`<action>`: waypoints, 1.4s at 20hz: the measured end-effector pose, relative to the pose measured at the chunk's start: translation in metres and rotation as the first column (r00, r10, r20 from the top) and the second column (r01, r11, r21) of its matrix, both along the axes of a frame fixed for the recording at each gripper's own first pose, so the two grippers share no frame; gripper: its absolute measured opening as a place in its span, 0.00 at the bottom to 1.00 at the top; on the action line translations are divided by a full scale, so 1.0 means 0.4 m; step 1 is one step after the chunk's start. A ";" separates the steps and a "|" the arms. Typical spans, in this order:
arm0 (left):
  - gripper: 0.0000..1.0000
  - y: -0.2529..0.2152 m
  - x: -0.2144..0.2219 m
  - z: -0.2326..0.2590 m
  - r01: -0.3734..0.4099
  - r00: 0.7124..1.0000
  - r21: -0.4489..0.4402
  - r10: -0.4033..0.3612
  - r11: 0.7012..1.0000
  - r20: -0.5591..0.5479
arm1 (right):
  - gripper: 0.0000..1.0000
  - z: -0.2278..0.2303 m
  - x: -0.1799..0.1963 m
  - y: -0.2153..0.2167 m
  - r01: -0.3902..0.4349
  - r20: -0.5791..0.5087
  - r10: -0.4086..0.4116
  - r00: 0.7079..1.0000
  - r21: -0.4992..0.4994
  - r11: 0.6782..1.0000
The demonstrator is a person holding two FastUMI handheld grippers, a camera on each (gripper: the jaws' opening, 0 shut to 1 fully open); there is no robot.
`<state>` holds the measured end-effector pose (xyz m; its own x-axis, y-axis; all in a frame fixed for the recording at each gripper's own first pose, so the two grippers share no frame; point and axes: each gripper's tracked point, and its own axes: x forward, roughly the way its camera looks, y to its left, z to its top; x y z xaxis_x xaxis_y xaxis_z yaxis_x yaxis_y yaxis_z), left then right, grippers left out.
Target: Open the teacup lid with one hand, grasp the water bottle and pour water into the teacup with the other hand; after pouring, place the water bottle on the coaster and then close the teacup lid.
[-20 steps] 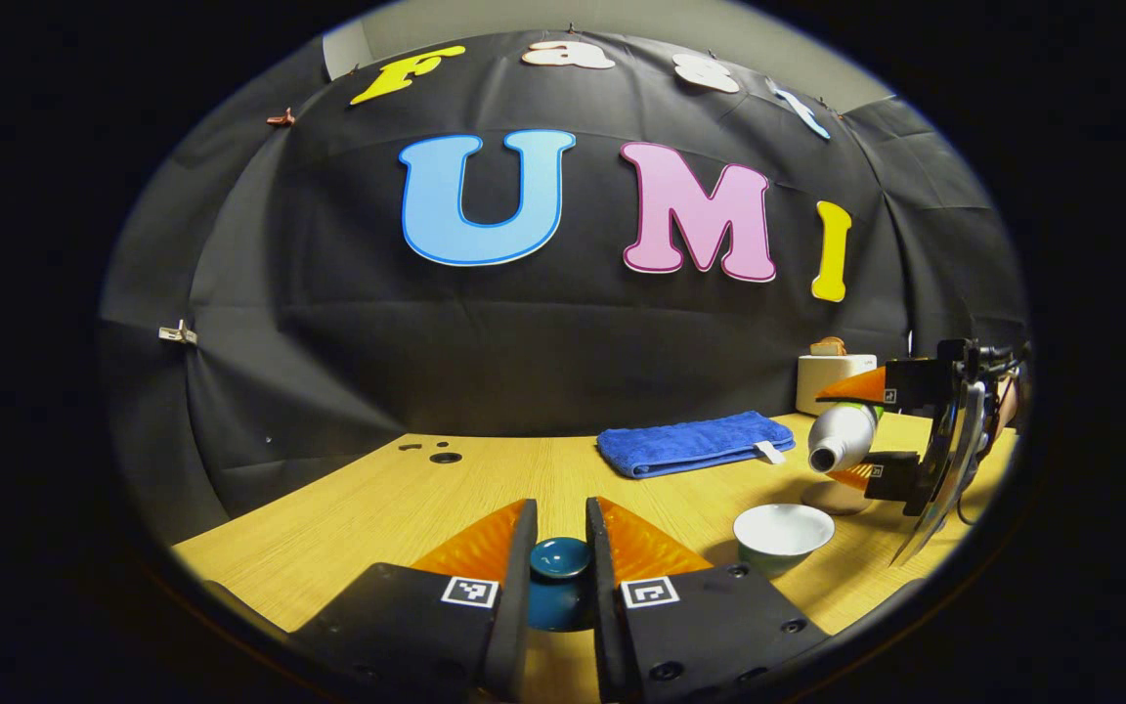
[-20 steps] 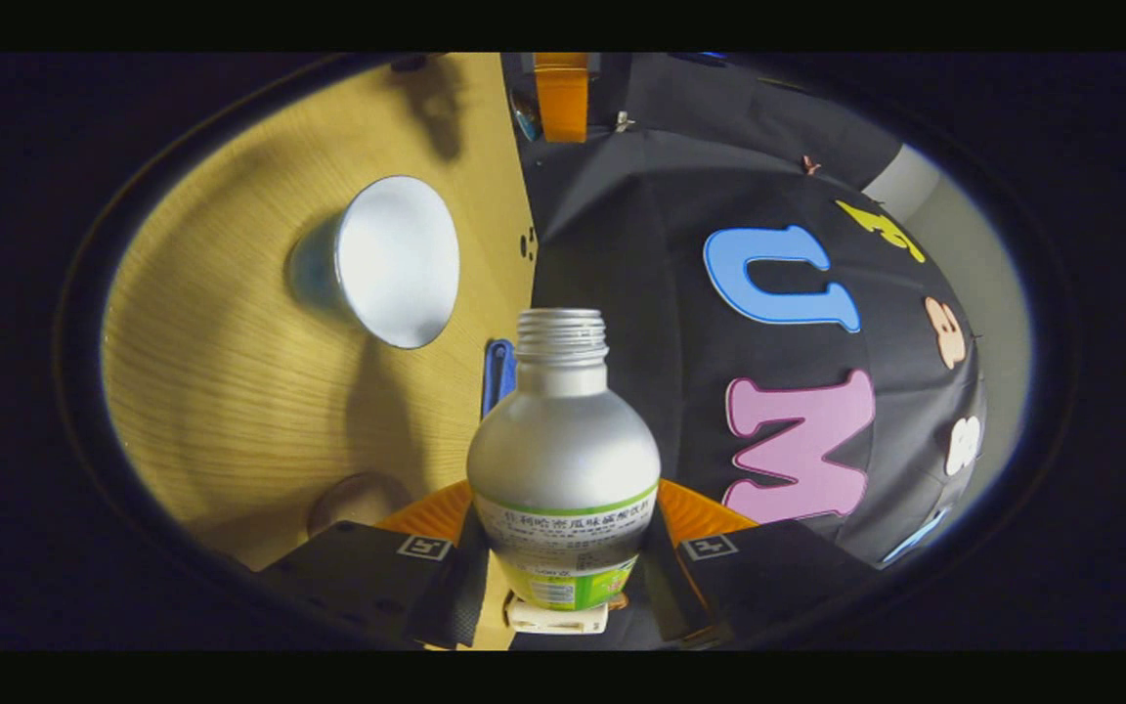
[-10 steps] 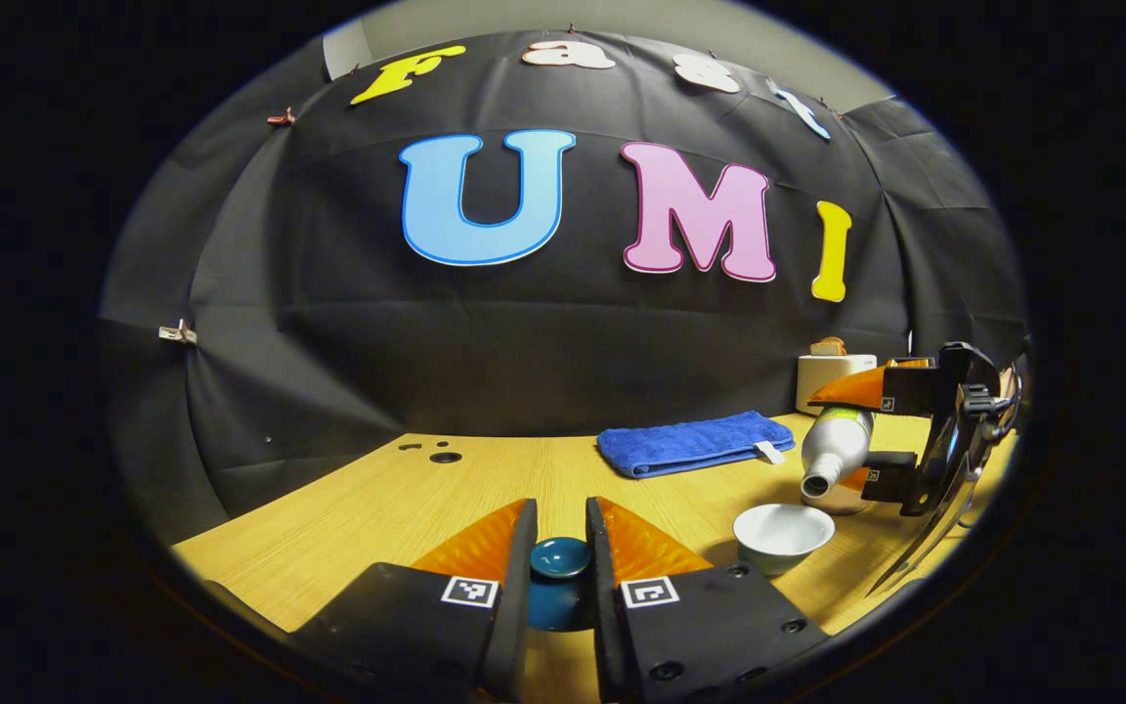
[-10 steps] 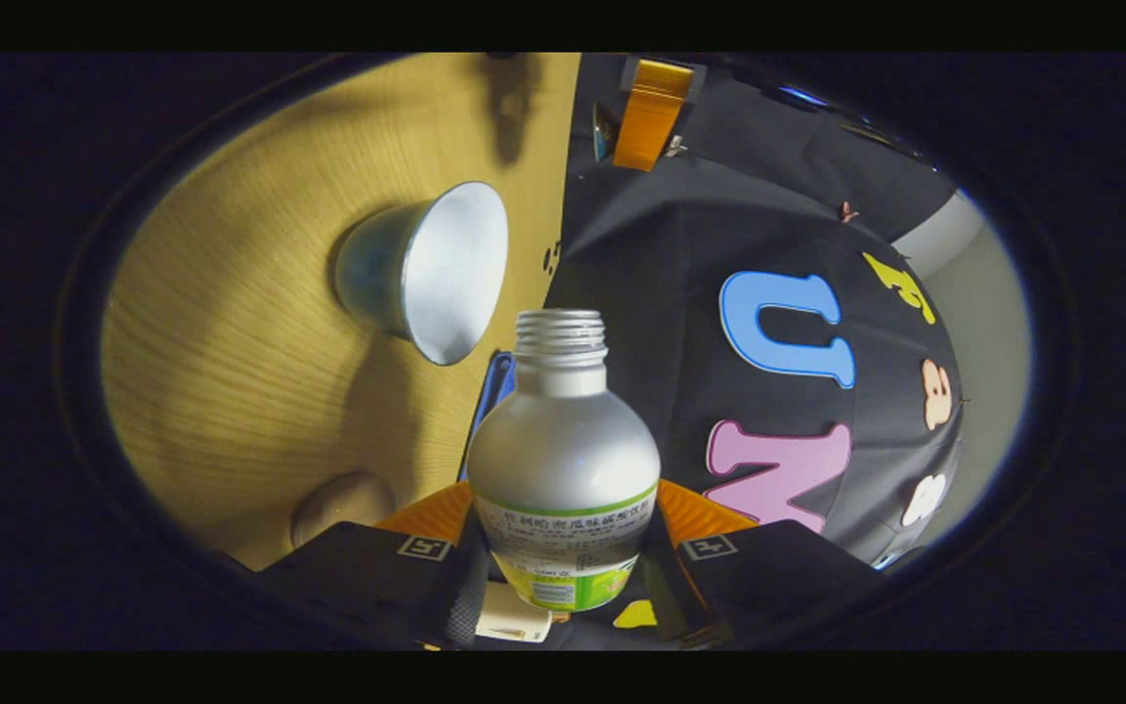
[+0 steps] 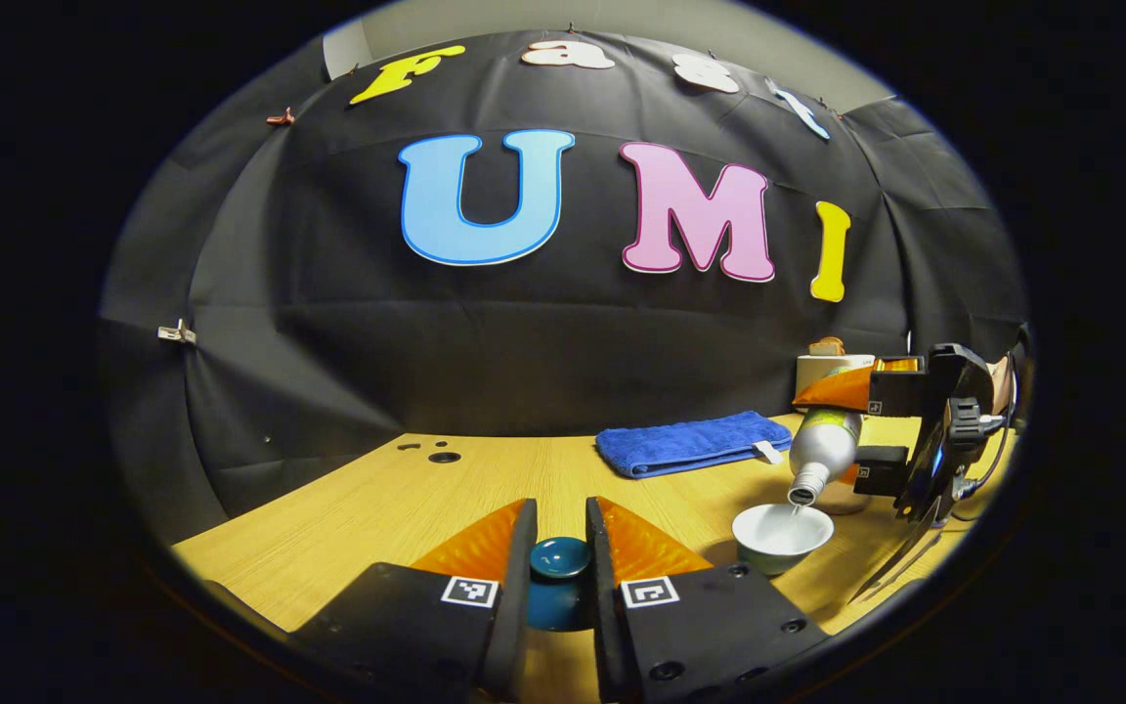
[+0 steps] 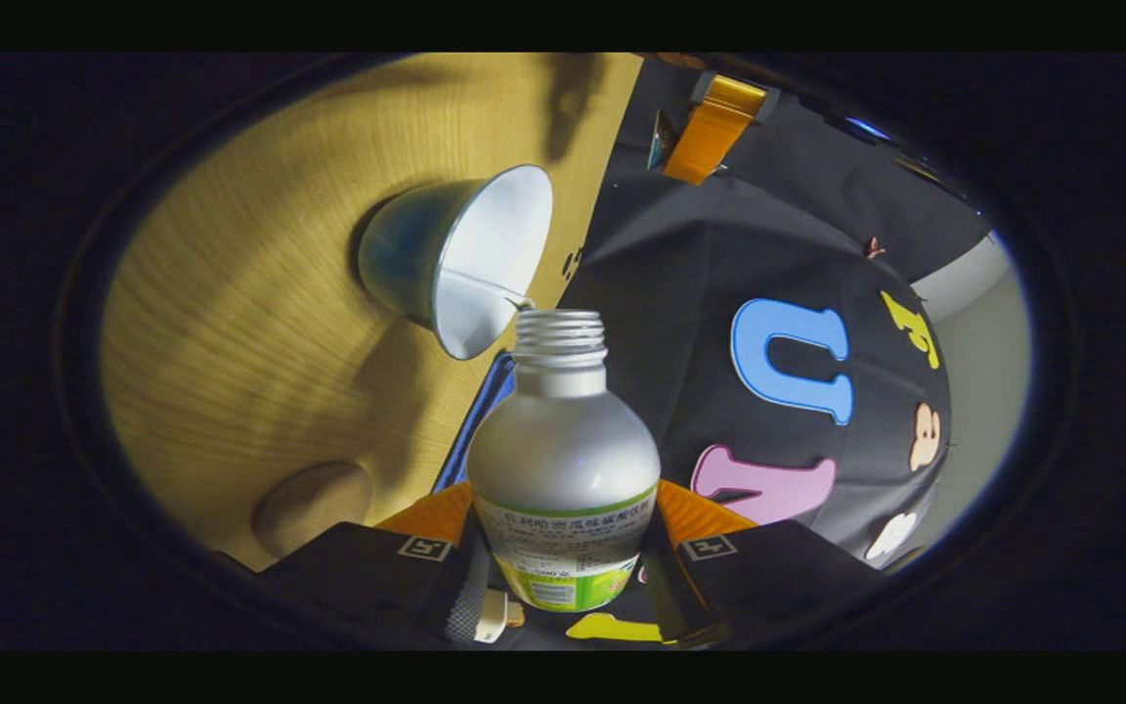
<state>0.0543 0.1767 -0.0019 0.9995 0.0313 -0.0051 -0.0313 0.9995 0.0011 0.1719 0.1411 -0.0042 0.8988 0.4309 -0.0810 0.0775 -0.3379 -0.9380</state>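
Observation:
My left gripper point(image 5: 560, 536) is shut on the knob of the dark teal teacup lid point(image 5: 560, 557), held low over the wooden table point(image 5: 377, 508). To its right stands the uncovered teacup point(image 5: 782, 536), white inside. My right gripper point(image 5: 866, 430) is shut on a silver water bottle point(image 5: 820, 452) with a green label, tipped mouth down over the cup. In the right gripper view the bottle point(image 6: 563, 460) sits between the fingers of my right gripper point(image 6: 563, 513), and a thin stream of water runs from its mouth into the teacup point(image 6: 465, 259). A round tan coaster point(image 6: 312, 494) lies beside the cup.
A folded blue towel point(image 5: 688, 442) lies at the back of the table, with a white box point(image 5: 832, 367) behind it near the wall. Small dark holes point(image 5: 444, 457) mark the tabletop at the back left. The table's front edge runs just under my left gripper.
The right gripper has tipped the bottle further down and brought its mouth over the cup; water now flows. The left gripper and lid have stayed still.

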 end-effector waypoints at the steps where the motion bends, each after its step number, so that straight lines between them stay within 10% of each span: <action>1: 0.31 0.000 -0.001 -0.002 0.000 1.000 0.000 0.000 1.000 0.000 | 0.69 0.002 -0.004 0.002 -0.005 0.005 0.005 1.000 -0.011 1.000; 28: 0.31 -0.006 -0.001 -0.010 -0.005 1.000 -0.003 0.005 1.000 0.008 | 0.69 0.096 -0.010 0.068 -0.087 0.123 0.121 0.985 -0.251 0.964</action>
<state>0.0540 0.1741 -0.0060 0.9993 0.0360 0.0027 -0.0360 0.9994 -0.0023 0.1681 0.1681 0.0342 0.8599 0.5048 -0.0757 0.2452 -0.5385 -0.8062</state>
